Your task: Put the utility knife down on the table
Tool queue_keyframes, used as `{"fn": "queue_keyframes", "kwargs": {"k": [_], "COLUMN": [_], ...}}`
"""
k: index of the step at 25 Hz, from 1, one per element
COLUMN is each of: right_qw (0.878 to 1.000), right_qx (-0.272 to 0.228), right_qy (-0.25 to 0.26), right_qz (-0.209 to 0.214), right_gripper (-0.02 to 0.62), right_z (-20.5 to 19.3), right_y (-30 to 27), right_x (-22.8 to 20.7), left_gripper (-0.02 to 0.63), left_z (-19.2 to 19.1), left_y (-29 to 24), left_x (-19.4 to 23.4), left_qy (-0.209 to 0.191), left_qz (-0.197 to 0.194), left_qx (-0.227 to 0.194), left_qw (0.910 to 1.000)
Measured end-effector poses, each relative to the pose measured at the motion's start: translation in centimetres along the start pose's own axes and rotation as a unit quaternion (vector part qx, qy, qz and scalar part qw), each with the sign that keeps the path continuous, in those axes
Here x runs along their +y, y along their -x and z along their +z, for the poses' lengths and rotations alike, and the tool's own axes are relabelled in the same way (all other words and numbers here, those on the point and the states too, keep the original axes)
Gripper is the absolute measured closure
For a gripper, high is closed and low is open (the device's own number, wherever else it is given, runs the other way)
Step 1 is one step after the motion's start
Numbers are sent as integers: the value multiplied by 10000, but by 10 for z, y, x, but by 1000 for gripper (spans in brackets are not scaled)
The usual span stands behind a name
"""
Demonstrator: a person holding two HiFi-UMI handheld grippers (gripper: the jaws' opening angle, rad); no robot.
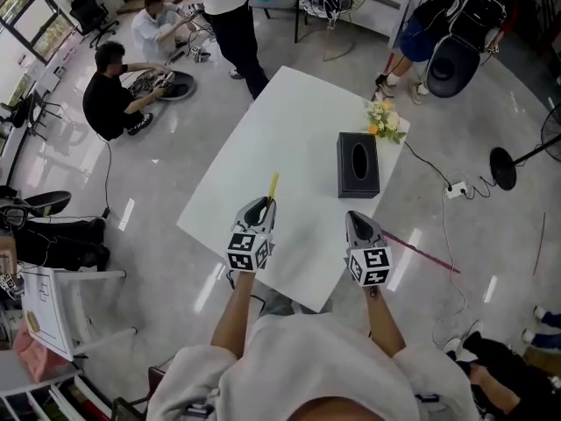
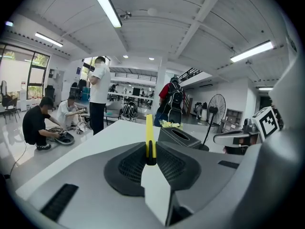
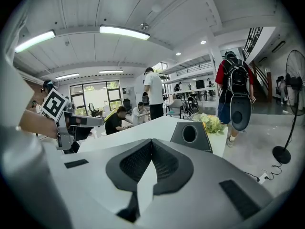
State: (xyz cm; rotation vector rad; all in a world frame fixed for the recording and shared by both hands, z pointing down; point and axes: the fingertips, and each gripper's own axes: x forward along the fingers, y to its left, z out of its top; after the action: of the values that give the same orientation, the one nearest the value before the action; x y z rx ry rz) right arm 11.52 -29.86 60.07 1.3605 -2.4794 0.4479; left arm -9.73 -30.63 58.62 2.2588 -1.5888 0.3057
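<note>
My left gripper (image 1: pixel 261 204) pinches the slim yellow utility knife (image 1: pixel 273 185) by one end, so it juts over the white worktop (image 1: pixel 263 130), ready for lowering. My right gripper (image 1: pixel 357 219) is closed and empty.

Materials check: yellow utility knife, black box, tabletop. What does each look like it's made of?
The utility knife has a flat, even yellow body, probably plastic; no blade shows. The black box is matte and dark with an oval top slot, so leatherette or plastic; I can't tell which. The table has a smooth white top with a faint sheen, likely laminate or painted board.
</note>
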Motion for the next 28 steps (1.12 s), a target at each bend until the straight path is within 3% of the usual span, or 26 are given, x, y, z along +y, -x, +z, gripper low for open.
{"fn": "queue_keyframes", "kwargs": {"k": [16,23,28], "right_qw": [9979,9967,9959], "right_qx": [609,760,835], "right_qy": [-163,-215,-277], "right_qz": [-149,-162,-194], "right_gripper": [565,565,565], "right_z": [-51,-65,-73], "right_y": [0,4,8], "right_x": [36,38,35], "left_gripper": [534,532,534], "left_z": [-76,-90,-92], "left_y": [4,-14,-34], "left_x": [11,10,8], "left_qy": [291,-390,-1114], "left_qz": [-343,-567,-985], "left_qx": [684,983,1166], "left_qw": [9966,9928,9820]}}
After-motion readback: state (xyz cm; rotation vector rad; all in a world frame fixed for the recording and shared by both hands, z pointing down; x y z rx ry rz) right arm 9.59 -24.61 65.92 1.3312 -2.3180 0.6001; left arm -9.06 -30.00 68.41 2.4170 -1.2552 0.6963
